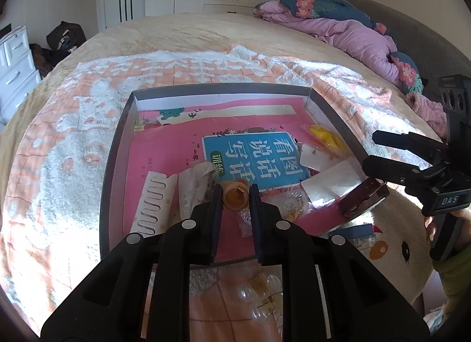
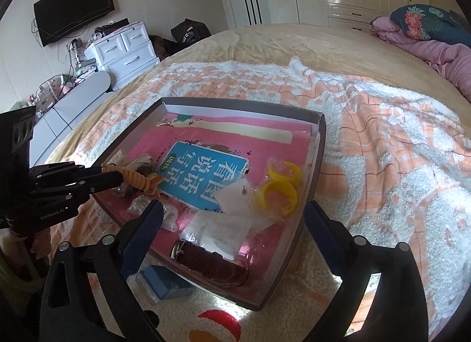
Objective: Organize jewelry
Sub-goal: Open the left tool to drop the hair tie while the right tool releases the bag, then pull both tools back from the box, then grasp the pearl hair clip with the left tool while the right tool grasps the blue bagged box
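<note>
While pinched, orange spiral hair tie (image 2: pixel 138 180) juts from left hand-held gripper (image 2: pixel 113 175).

Clear beads (image 1: pixel 259 295) half hidden behind the left gripper's fingers (image 1: pixel 216 212).

We're looking at a fluffy, rough towel (image 2: pixel 382 124) under a matt grey cardboard tray (image 2: pixel 319 148), with a glossy pink paper book (image 2: pixel 265 133) inside. There's a smooth, shiny brown leather strap (image 2: pixel 212 264) with a metal buckle, glossy yellow plastic rings (image 2: pixel 278 192) in clear crinkly film, and matt black plastic grippers.
</note>
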Motion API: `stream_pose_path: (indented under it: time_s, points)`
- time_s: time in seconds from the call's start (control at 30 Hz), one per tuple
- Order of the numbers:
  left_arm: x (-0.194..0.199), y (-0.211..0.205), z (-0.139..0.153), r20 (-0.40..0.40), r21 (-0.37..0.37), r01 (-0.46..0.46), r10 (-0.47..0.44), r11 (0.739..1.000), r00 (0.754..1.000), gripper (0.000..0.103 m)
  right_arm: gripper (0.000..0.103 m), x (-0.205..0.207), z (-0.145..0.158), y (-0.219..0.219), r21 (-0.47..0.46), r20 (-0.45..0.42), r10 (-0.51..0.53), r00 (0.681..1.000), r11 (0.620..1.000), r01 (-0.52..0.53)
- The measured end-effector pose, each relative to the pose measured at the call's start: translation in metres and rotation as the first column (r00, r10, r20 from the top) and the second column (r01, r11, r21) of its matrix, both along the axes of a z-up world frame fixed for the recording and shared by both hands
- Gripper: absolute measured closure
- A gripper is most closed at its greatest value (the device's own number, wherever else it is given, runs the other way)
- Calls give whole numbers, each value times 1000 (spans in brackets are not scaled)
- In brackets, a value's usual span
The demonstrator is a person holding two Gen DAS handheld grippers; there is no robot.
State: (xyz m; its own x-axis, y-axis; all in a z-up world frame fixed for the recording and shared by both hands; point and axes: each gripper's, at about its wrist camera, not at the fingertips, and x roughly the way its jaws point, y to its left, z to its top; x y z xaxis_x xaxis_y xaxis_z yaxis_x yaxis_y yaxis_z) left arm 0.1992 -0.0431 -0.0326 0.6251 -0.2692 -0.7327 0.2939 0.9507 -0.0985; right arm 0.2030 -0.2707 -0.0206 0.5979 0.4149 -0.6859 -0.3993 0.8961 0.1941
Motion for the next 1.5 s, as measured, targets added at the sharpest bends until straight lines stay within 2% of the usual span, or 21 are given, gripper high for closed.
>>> stream_pose_path:
  time_s: [0.1,0.17,0.2,0.27,0.3,0.33,0.37,0.4,0.67,0.97,1.3,1.33,1.37,1.4,1.5]
  points:
    - [-2,-1,2,2,9,-2,2,1000,1000,90,6,-12,8,-7,8,25,-11,1000,1000,11]
    - [-5,-1,4,5,10,-3,3,1000,1000,73,5,-21,12,-12,16,37,-19,999,1000,18]
    - [-6,-1,6,8,12,-4,4,1000,1000,68,5,-24,14,-14,20,41,-20,999,1000,19]
    - [-10,0,9,16,13,-3,3,1000,1000,68,5,-34,16,-18,23,47,-22,999,1000,21]
    - [-12,0,11,18,13,-6,6,1000,1000,64,5,-38,16,-19,21,50,-24,998,1000,23]
    - [-15,1,13,20,13,-12,12,1000,1000,60,5,-43,16,-20,20,51,-28,998,999,27]
    - [-17,3,15,22,10,-18,17,1000,1000,51,5,-47,16,-22,22,50,-28,998,999,27]
    - [-20,4,17,22,10,-22,22,1000,1000,46,5,-51,15,-23,25,47,-29,998,999,28]
    - [-46,17,21,14,-5,-56,56,998,998,34,5,-76,-4,-23,49,-8,-24,1000,998,24]
    - [-73,23,-7,-85,-42,-45,41,998,996,34,5,-86,-25,7,60,-50,40,998,997,-37]
    - [-59,12,-46,-199,-135,-40,12,990,980,35,5,-84,-36,18,46,-64,57,996,997,-55]
    - [-56,10,-46,-198,-142,-41,12,989,980,36,5,-84,-37,18,48,-65,59,996,997,-56]
    - [-55,9,-47,-195,-141,-40,12,989,981,47,5,-83,-39,19,46,-66,60,996,997,-57]
    - [-53,8,-47,-191,-127,-49,24,991,981,64,5,-83,-40,21,43,-68,60,996,997,-58]
    - [-51,8,-46,-185,-125,-48,25,991,983,67,8,-81,-41,25,47,-67,68,995,997,-65]
